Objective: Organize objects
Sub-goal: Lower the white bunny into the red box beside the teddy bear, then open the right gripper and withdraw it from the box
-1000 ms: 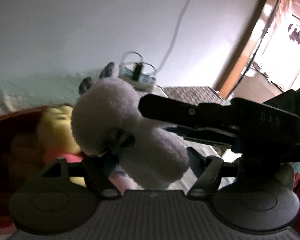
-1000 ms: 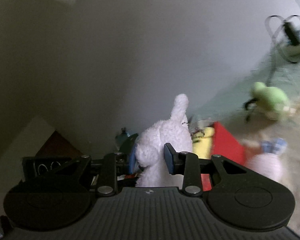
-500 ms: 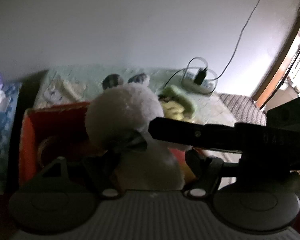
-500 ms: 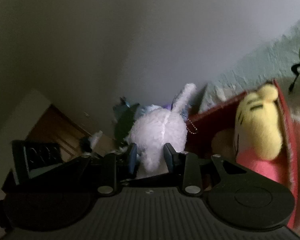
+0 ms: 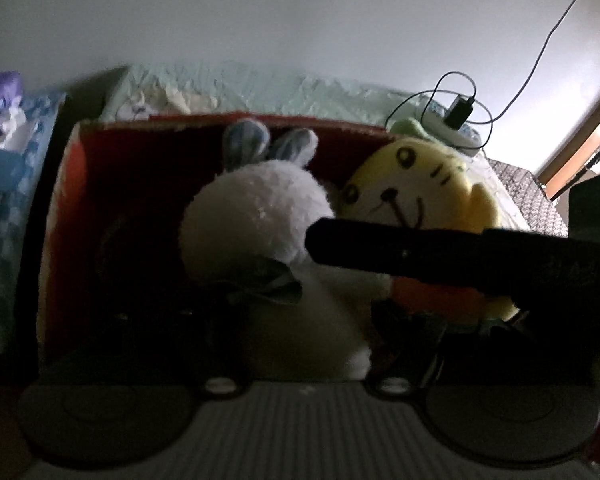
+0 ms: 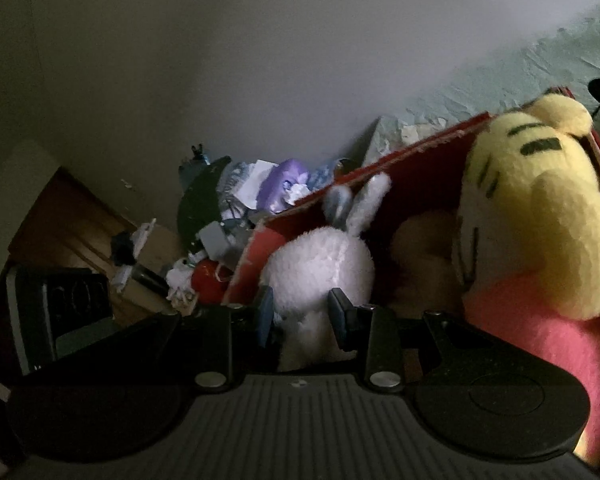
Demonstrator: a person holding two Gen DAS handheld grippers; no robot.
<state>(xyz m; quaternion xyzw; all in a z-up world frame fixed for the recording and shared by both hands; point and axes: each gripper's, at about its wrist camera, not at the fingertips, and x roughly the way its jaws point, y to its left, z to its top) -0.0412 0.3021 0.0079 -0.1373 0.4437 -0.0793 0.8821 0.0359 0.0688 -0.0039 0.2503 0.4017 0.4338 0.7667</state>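
Left hand-held gripper (image 5: 296,320): a white plush rabbit (image 5: 256,216) is seen between its dark fingers, but the fingertips are lost in shadow, so grip or gap cannot be told. In the left wrist view the rabbit is held over the open red box (image 5: 72,184), ears toward the far wall of the box. A yellow plush toy (image 5: 416,196) with a drawn face is lodged in the right part of the box, touching the rabbit. A black bar of the other device (image 5: 420,256) is laid across the front of both toys. Behind the box, a pale green bed cover (image 5: 228,84) is spread; a black charger (image 5: 460,108) with looped cable is plugged in at far right.

Right hand-held gripper (image 6: 302,316): blue-padded fingers are closed narrowly on the rabbit's (image 6: 320,268) lower body. In the right wrist view the rabbit is placed just inside the box's (image 6: 420,148) left corner, ears up. The yellow toy (image 6: 536,208), with a pink lower part, is pressed against the right side of the box. A cluttered heap of small items (image 6: 236,208) is noted left of the box, beside a wooden floor (image 6: 72,216).
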